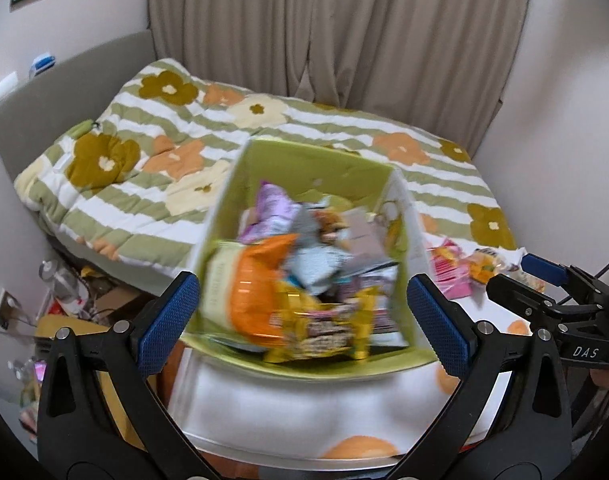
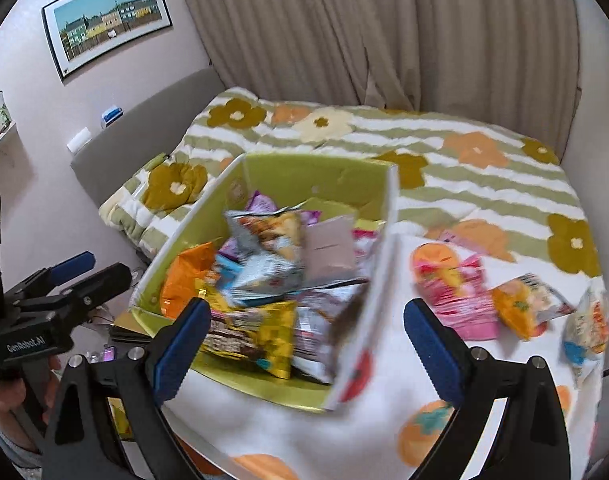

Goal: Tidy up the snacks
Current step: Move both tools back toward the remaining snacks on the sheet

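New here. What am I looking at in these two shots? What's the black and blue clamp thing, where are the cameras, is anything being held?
No robot arm here: a person holds a hand-held gripper in each hand, each with a fisheye camera looking forward along its two blue-padded fingers.

The left wrist view shows the left hand-held gripper, jaws wide open, nothing between them. The right wrist view shows the right hand-held gripper, also open and empty. Each tool also appears at the edge of the other's picture.

Both face a green box on a white cloth with orange shapes, in front of a bed with a flowered quilt. The box holds a pile of snack bags, including an orange bag and a yellow one. To its right, loose on the cloth, lie a pink packet and other packets. The images are motion-blurred, so labels are unreadable.
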